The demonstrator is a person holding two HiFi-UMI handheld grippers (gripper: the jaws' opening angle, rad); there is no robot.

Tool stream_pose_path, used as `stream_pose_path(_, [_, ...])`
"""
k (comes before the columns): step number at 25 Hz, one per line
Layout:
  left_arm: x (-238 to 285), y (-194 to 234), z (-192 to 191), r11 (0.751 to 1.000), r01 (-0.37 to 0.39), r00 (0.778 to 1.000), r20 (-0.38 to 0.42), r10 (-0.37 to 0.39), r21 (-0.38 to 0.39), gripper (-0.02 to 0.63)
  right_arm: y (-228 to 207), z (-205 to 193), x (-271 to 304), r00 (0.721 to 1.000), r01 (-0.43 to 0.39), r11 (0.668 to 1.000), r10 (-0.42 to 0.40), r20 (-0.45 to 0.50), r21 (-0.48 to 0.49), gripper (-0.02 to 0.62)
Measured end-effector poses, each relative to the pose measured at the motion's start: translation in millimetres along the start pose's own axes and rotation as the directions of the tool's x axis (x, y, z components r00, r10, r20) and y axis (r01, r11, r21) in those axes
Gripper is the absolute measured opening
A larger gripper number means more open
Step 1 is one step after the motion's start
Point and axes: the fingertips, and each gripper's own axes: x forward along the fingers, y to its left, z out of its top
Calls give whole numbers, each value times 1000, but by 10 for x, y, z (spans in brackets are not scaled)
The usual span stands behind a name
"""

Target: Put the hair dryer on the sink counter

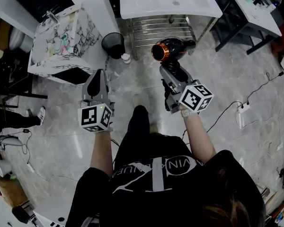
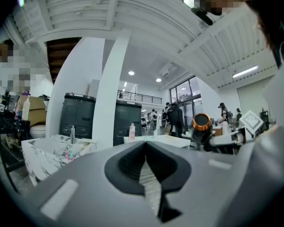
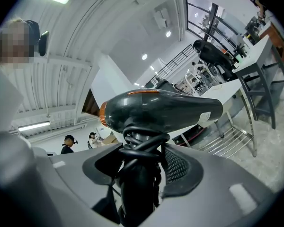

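Observation:
A black hair dryer (image 1: 173, 49) with an orange ring at its nozzle is held up over the floor. Its cord is wound round the handle. My right gripper (image 1: 173, 72) is shut on that handle; in the right gripper view the hair dryer (image 3: 165, 110) lies crosswise above the right gripper (image 3: 142, 150). The marbled sink counter (image 1: 61, 37) with a tap stands at the far left, and my left gripper (image 1: 97, 77) hangs shut and empty just in front of it. In the left gripper view the left gripper (image 2: 146, 143) points at the sink counter (image 2: 57, 150), with the hair dryer (image 2: 201, 126) at the right.
A white table (image 1: 165, 1) with a metal rack (image 1: 163, 30) below it stands straight ahead. A black bin (image 1: 113, 44) and a small white bottle (image 1: 126, 58) sit on the floor between table and sink. A power strip (image 1: 241, 110) with cables lies at the right.

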Motion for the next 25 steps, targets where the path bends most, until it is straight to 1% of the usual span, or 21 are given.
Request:
stream_pose_path(5, [602, 118, -8, 999, 40, 999, 2, -40, -5, 0, -270, 153, 370, 1000, 26, 1000, -26, 4, 4, 259])
stream_pose_path(9, [1139, 179, 89, 997, 82, 997, 8, -81, -10, 0, -484, 421, 691, 999, 48, 999, -48, 20, -3, 259])
stream_pose_path(12, [1475, 291, 81, 994, 104, 995, -4, -104, -16, 0, -610, 563, 963, 997, 62, 998, -63, 37, 13, 259])
stream_pose_path(17, [1925, 549, 6, 992, 121, 992, -19, -121, -25, 0, -794, 614, 1357, 995, 91, 996, -91, 41, 21, 259])
stream_pose_path(25, [2674, 919, 28, 987, 156, 988, -15, -157, -30, 0, -1050, 770, 2010, 991, 127, 992, -128, 49, 23, 259])
